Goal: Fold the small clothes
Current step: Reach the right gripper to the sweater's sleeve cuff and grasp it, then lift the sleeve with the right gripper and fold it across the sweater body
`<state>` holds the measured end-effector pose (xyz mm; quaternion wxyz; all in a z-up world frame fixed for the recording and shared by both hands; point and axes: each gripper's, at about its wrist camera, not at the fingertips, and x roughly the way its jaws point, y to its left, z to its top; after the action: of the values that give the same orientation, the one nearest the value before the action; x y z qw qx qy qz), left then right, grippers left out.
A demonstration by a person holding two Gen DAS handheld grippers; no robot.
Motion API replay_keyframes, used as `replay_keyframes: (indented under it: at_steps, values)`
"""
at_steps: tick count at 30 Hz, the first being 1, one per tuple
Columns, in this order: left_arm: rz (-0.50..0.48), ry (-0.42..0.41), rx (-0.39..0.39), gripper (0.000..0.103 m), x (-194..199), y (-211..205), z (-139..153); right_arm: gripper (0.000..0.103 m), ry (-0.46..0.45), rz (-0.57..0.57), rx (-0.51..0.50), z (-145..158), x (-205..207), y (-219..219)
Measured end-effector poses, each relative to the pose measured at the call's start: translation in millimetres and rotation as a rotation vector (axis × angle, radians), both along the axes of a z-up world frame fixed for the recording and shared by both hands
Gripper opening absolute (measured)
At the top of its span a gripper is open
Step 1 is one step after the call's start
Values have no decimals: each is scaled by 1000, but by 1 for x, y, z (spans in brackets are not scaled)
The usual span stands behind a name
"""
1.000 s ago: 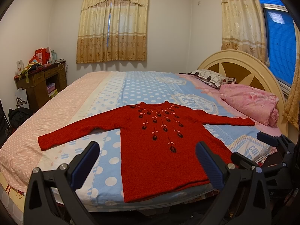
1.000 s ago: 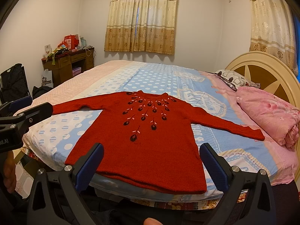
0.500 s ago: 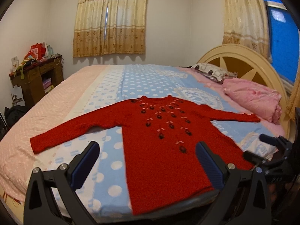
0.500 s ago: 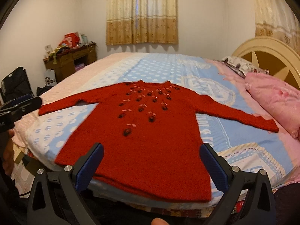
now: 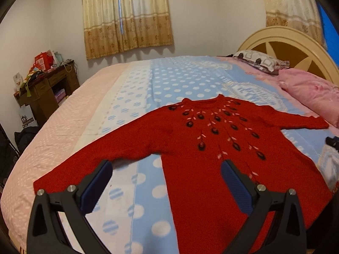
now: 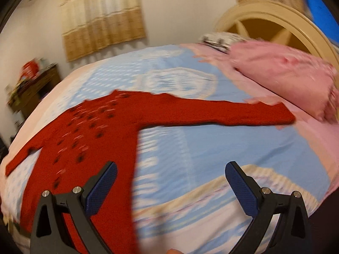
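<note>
**Sweater flat on the bed, both grippers empty**

The bed [image 5: 89, 127] filled both views, and everything else is placed against it. A pink quilt [image 6: 284, 78] lay bundled at its head end, with a patterned pillow [image 5: 258, 62] just beyond. A desk [image 5: 44, 91] stood off the far side of the bed, cluttered on top; what filled its open shelf could not be made out.

The red sweater [image 5: 207, 148] lay face up near the bed's front edge, body flat, both sleeves spread out to the sides. No fold showed in it yet.

The left gripper [image 5: 166, 180] hung over the sweater's left sleeve and side, fingers spread wide and holding nothing. The right gripper [image 6: 170, 182] was likewise wide open and empty, above the sheet beside the sweater's right side. The right view was blurred.

The knit looked soft, light and limp, likely to sag and stretch when lifted rather than slip. A pinch at a cuff [image 6: 284, 114] or shoulder seam seemed best, since both sleeves need turning in first.
</note>
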<state>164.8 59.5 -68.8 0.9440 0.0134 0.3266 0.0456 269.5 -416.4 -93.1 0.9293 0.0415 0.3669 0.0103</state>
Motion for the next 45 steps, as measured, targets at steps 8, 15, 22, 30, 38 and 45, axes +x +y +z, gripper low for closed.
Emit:
replay_keyframes:
  at_steps: [8,15,22,30,38,45]
  values:
    - [19,21,42,103,56,1,-21,94,51,-270,61,-3,43,-112]
    - [36,75,16,103,94,6,-41,77,90,-408,122,-6,77,-181]
    - [49,111,39,103,120,15,-57,72,117,-488,76,-4,106,-214]
    - [73,147,3,103,132,26,-70,66,176,-508,84,-24,142,-232]
    - [76,164,-48,103,133,34,-78,14,202,-397,73,-29,163,-209]
    - [72,152,-68,103,128,36,-74,11,148,-305,94,-5,166,-171]
